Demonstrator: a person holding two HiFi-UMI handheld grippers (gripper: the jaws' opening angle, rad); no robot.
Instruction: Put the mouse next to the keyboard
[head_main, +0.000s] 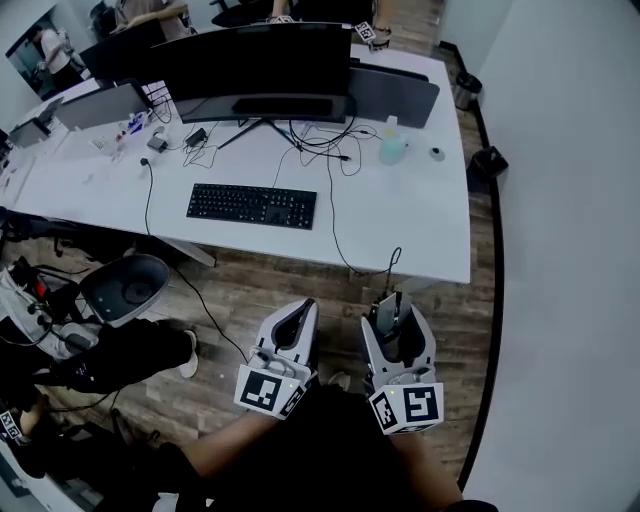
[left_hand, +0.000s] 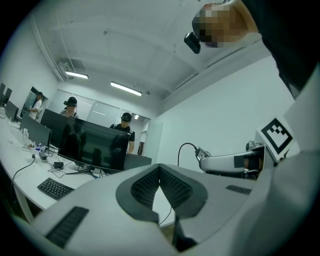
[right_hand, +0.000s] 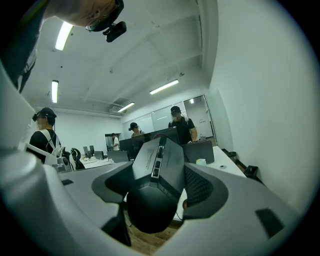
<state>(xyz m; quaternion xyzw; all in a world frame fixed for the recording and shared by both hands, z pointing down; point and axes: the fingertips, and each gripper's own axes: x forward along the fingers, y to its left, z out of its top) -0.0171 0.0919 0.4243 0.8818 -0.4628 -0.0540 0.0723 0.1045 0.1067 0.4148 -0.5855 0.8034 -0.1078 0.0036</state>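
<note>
A black keyboard (head_main: 251, 205) lies on the white desk (head_main: 420, 225), in front of a wide dark monitor (head_main: 250, 58). Both grippers hover over the wooden floor, well short of the desk's near edge. My right gripper (head_main: 392, 306) is shut on a black wired mouse (right_hand: 156, 172), which sits upright between its pads and fills the middle of the right gripper view. The mouse's cable (head_main: 394, 258) runs up onto the desk. My left gripper (head_main: 298, 314) is shut with nothing in it, its ribbed pads (left_hand: 145, 186) meeting at the tips. The keyboard (left_hand: 55, 188) also shows far left beyond the left gripper.
A pale green bottle (head_main: 392, 146) and loose cables (head_main: 330, 140) lie right of the monitor stand. A grey chair base (head_main: 128, 286) stands on the floor at left. Dark bins (head_main: 489, 160) stand by the right wall. Several people stand behind the desks.
</note>
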